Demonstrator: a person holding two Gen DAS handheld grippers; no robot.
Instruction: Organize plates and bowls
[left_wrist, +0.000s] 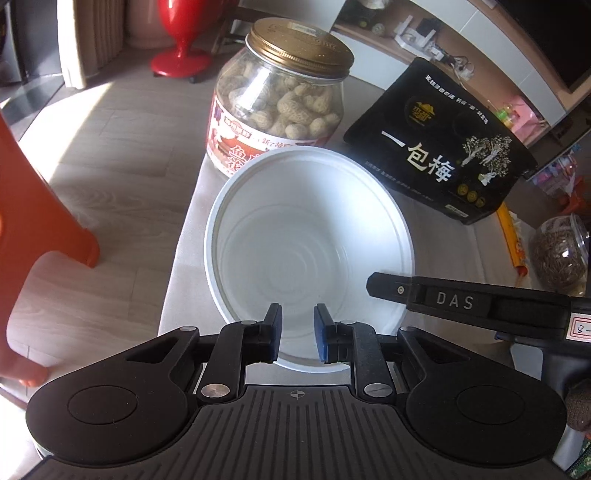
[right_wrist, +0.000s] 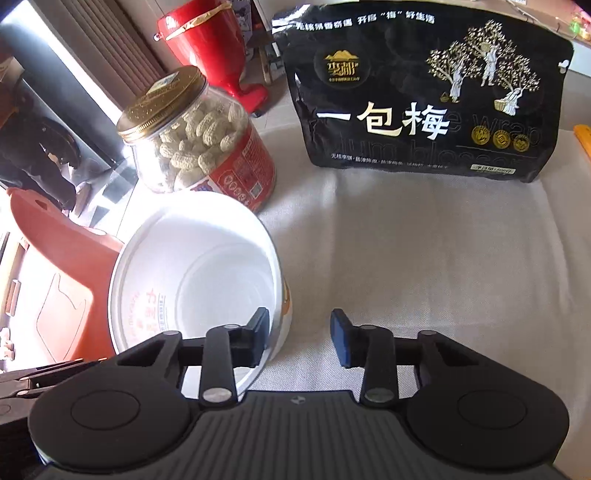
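Observation:
A white plastic bowl (left_wrist: 310, 236) stands upright and empty on the cloth-covered table; it also shows in the right wrist view (right_wrist: 199, 266). My left gripper (left_wrist: 297, 334) hovers over the bowl's near rim, its jaws a little apart and holding nothing. My right gripper (right_wrist: 299, 334) is open; its left finger (right_wrist: 255, 334) lies inside the bowl's right wall and its right finger (right_wrist: 341, 341) outside, so the jaws straddle the rim without closing on it. A finger of the right gripper (left_wrist: 436, 297) reaches over the bowl's right rim in the left wrist view.
A jar of peanuts (left_wrist: 280, 96) with a gold lid stands just behind the bowl. A black snack bag (right_wrist: 424, 96) stands behind to the right. An orange plastic stool (left_wrist: 33, 229) is left of the table, whose left edge (left_wrist: 181, 236) is close to the bowl. A second jar (left_wrist: 561, 254) is at the right.

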